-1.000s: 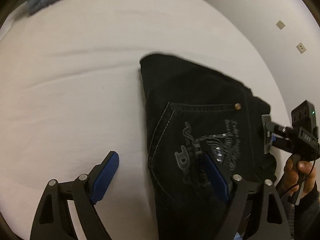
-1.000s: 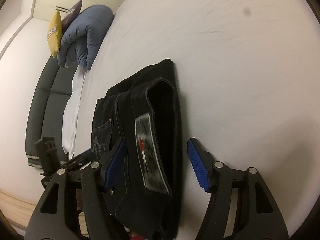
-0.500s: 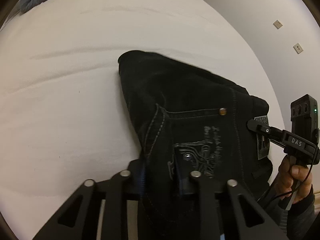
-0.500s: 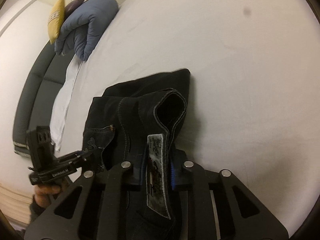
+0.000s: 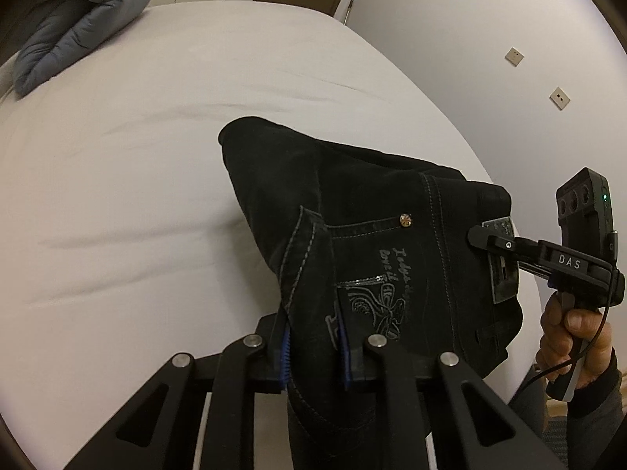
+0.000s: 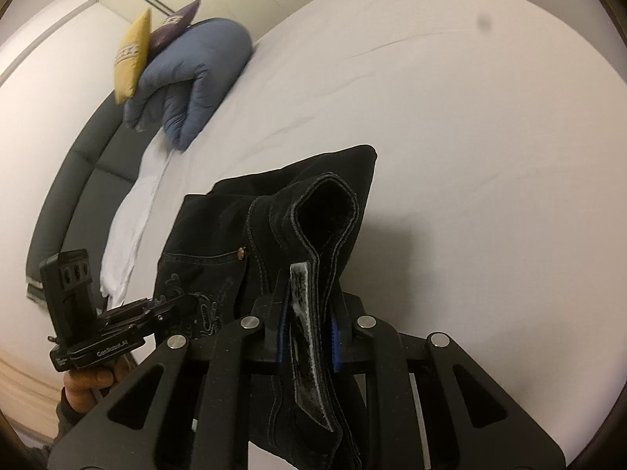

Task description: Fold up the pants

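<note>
Black denim pants (image 5: 376, 243) are seen folded into a thick bundle, raised at the near end and with the far folded corner resting on the white bed sheet (image 5: 137, 196). Grey contrast stitching runs along the seams, a back pocket carries a pale embroidered design with script lettering, and a small brass rivet marks the pocket corner. A rectangular grey patch is fixed at the waistband, which stands up as an open loop in the right wrist view.

The left gripper (image 5: 313, 348) is closed tightly on the pocket side of the bundle, denim being pinched between its blue pads (image 5: 285, 352). The right gripper (image 6: 305, 337) is likewise clamped narrow on the waistband, with the patch held between its pads; in the left wrist view it (image 5: 480, 237) is seen entering from the right, gripped by a hand (image 5: 572, 337).

A rolled blue-grey duvet (image 6: 192, 78) lies at the far end of the bed, with a yellow cushion (image 6: 131, 60) and a purple cushion (image 6: 172, 27) leaning against it.
</note>
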Motion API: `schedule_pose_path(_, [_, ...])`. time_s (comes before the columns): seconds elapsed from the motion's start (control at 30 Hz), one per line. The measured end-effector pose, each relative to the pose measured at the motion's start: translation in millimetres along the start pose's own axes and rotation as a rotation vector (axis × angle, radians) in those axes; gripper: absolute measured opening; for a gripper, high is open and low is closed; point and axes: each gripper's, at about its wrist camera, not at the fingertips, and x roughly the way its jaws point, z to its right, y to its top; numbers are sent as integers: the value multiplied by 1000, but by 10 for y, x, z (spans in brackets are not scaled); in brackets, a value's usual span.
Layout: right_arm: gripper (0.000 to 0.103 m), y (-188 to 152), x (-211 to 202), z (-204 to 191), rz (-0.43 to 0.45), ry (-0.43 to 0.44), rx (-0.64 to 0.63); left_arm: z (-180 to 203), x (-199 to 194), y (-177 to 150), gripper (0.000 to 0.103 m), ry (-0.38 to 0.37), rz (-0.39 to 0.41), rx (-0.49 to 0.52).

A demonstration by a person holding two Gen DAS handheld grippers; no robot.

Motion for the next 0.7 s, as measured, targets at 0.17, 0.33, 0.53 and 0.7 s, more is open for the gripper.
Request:
schedule_pose_path(0.17, [15,217,288,402,-47,-44,27,-49,412,56,20,32,-61,6])
schedule_pose_path(0.33, [19,184,538,774,-50,-49,51,-213,540,4,41,43,-65,-9])
schedule_pose_path(0.53, [26,80,511,901,-9,-1,62,-353,484,-197,55,25,-1,-61])
schedule_pose_path(0.7, [46,-46,233,738,57,-90,21,-162,156,-294,68,108,83,-1])
